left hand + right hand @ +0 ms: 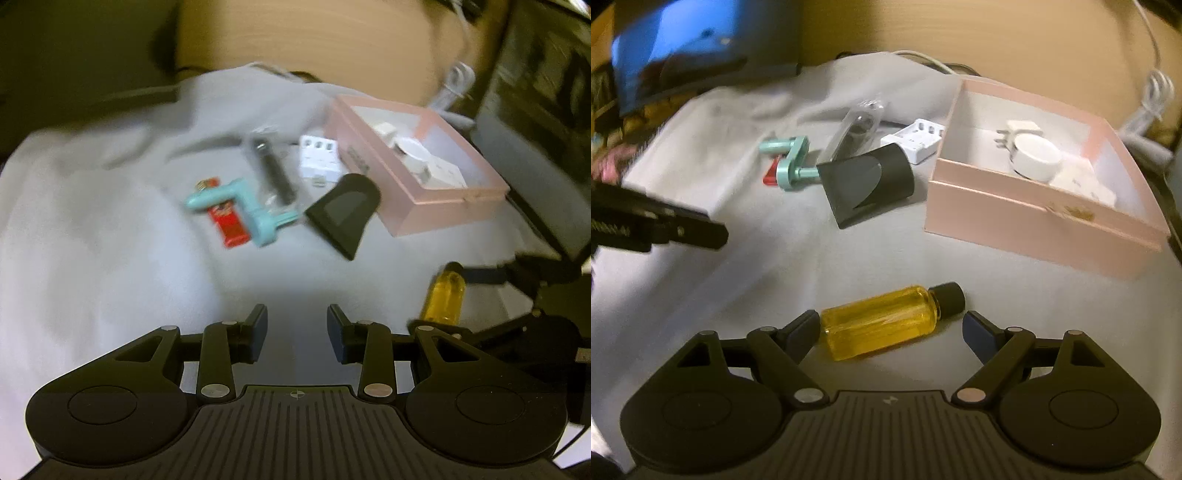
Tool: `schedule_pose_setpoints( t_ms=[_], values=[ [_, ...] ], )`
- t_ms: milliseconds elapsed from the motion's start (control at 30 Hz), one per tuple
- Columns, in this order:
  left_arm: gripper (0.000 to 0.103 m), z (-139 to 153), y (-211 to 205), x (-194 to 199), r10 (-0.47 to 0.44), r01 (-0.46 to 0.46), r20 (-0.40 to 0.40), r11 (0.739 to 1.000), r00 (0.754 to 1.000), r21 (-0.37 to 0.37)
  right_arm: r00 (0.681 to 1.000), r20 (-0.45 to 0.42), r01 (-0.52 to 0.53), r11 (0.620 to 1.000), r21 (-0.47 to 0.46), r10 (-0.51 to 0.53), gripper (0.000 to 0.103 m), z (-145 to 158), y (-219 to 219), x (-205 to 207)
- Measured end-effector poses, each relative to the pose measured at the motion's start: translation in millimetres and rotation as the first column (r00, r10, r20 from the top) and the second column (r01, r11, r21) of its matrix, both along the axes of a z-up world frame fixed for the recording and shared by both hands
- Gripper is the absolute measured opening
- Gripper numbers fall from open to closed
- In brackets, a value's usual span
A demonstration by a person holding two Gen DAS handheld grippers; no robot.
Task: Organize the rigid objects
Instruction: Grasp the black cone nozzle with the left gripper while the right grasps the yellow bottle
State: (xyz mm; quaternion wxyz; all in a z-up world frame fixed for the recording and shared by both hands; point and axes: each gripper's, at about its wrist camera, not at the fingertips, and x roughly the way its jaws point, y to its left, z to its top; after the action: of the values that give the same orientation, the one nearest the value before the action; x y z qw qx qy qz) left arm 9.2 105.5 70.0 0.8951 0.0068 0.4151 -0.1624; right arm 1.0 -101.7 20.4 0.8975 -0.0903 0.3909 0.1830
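While the right gripper (890, 326) is straddling the yellow bottle (886, 321) spread wide, the left gripper (297, 332) is hovering spread, holding nothing. Gold writing on the pink box (1034, 218) is reading too blurred; bare cloth (92, 221) is lying leftward.

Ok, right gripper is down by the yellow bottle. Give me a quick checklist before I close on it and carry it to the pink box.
1. Right gripper open wide enough for the yellow bottle: ok, jaws spread on either side of it.
2. Bottle between the jaws: ok, lying on its side across the gap, the body near one jaw.
3. Bottle cap on: ok, black cap in place.
4. Room in the pink box: ok, white items sit toward the back, bare floor near the front left.
5. Left gripper out of the way: ok, open and empty, off to the bottle's left.
6. Path to the box: ok, bare grey cloth between bottle and box.
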Motion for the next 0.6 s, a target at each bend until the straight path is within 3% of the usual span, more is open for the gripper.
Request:
schedule_pose_setpoints(
  t_ms=[200, 300, 433, 533, 600],
  values=[
    [0.039, 25.3, -33.5, 34.3, -0.1, 0.095, 0.123, 0.995, 0.987, 0.043, 1.0, 0.02, 0.001, 1.0, 0.013, -0.001, 0.081, 8.4, -13.9, -2.3],
    [0.039, 26.7, -53.6, 59.7, -0.137, 0.121, 0.151, 0.986, 0.979, 0.112, 0.998, 0.019, 0.059, 0.998, 0.003, -0.059, 0.081, 8.6, -31.6, -8.4],
    [0.039, 14.5, -71.3, 90.9, -0.186, 0.172, 0.088, 0.974, 0.979, 0.15, 0.987, 0.006, 0.159, 0.987, -0.023, -0.159, 0.081, 1.6, -63.4, -13.0],
    [0.052, 5.6, -77.3, 105.6, -0.211, 0.206, 0.031, 0.971, 0.977, 0.123, 0.977, -0.004, 0.215, 0.977, -0.002, -0.215, 0.081, 1.7, -81.3, -15.8],
    [0.051, -0.3, -84.1, 111.1, -0.232, 0.233, -0.018, 0.965, 0.972, 0.119, 0.973, -0.005, 0.231, 0.973, 0.003, -0.231, 0.081, 1.0, -87.8, -17.9]
  ],
)
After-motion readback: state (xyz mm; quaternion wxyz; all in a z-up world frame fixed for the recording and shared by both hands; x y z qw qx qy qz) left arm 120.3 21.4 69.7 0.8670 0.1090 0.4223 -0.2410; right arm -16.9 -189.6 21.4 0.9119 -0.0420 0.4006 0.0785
